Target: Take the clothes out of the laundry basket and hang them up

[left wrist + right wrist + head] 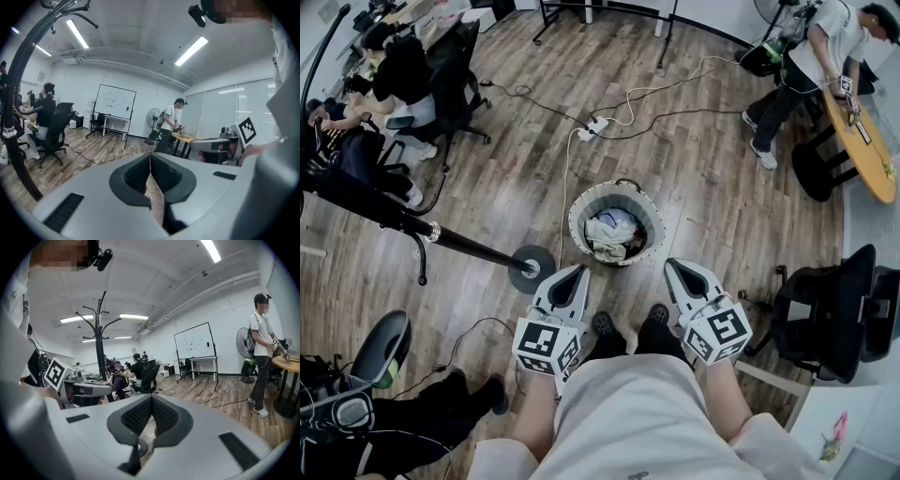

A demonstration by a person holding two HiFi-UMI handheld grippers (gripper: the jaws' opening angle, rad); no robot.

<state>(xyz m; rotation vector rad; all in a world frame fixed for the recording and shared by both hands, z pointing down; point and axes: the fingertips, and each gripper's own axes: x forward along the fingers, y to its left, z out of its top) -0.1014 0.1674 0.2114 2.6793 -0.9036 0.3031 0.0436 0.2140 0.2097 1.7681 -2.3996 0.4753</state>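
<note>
Both my left gripper (578, 272) and right gripper (671, 265) are clenched, empty. Clothes (609, 234) in the laundry basket (578, 208) look soft, light and limp; best pinched at a top fold.

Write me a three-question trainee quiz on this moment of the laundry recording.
1. True or false: the left gripper and the right gripper are both shut and empty.
2. Where are the clothes? A) in the laundry basket; B) on the floor; C) in a gripper.
3. In the head view, what round thing stands just left of the basket?
Key: 1 true; 2 A; 3 the coat stand's base.
</note>
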